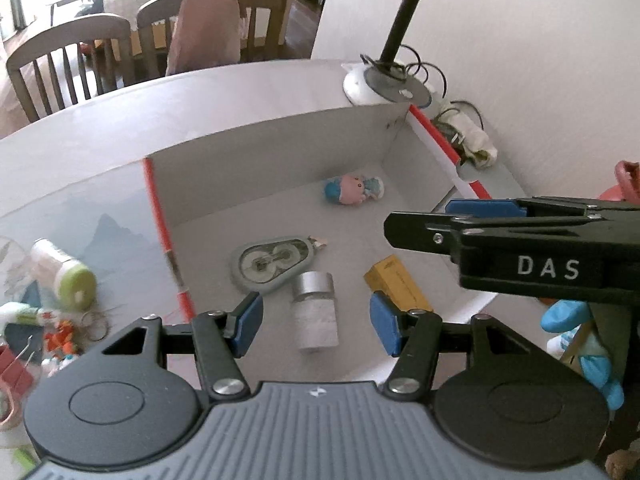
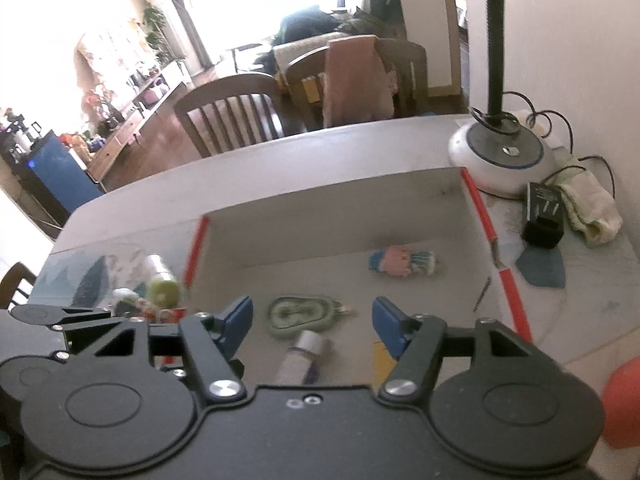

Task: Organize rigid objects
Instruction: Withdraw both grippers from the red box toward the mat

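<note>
A white box [image 1: 248, 132] with red edges sits on the table. Inside lie a pink and blue doll [image 1: 354, 189], a grey correction tape dispenser [image 1: 274, 262], a small jar with a silver lid [image 1: 314, 312] and a yellow box [image 1: 398, 284]. My left gripper [image 1: 316, 320] is open and empty above the jar. My right gripper [image 2: 312, 328] is open and empty over the box; the jar [image 2: 300, 358], the dispenser [image 2: 300, 314] and the doll [image 2: 402, 262] show below it. The right gripper also enters the left wrist view from the right [image 1: 480, 220].
Left of the box lie a green-capped tube [image 1: 64, 272], rings, clips and small clutter [image 1: 40, 340]. A lamp base [image 2: 500, 158], a black adapter [image 2: 544, 220] and a cloth [image 2: 588, 208] stand right of the box. A blue toy [image 1: 588, 344] and a red object [image 2: 622, 400] lie at the right.
</note>
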Motion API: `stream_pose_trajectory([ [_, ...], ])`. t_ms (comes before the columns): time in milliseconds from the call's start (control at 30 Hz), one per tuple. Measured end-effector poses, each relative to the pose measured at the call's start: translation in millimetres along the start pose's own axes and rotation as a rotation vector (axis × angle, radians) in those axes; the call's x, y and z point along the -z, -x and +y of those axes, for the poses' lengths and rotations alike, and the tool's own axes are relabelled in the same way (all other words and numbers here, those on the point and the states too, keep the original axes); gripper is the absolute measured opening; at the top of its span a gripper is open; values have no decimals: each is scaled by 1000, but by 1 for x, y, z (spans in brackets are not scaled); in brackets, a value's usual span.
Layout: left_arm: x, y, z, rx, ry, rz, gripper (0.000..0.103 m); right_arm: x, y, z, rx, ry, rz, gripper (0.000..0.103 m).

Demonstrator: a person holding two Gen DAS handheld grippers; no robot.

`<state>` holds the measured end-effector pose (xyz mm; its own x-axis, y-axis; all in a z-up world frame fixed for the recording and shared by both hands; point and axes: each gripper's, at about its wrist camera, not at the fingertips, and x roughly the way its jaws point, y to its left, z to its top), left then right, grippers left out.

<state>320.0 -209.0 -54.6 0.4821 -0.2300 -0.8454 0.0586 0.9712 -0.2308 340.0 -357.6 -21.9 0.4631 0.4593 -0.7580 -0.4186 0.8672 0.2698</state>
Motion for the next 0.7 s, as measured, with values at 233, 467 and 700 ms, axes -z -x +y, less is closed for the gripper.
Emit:
stream_pose_trajectory([
  [233, 17, 39, 23, 3, 6, -57, 60, 11, 20, 38, -41, 23, -40, 80],
  [467, 41, 85, 66, -9, 23, -114, 66, 21, 34, 78, -79, 42, -74, 91],
  [700, 68, 125, 121, -36, 60, -144, 76, 35, 33, 115, -118, 37, -77, 96],
])
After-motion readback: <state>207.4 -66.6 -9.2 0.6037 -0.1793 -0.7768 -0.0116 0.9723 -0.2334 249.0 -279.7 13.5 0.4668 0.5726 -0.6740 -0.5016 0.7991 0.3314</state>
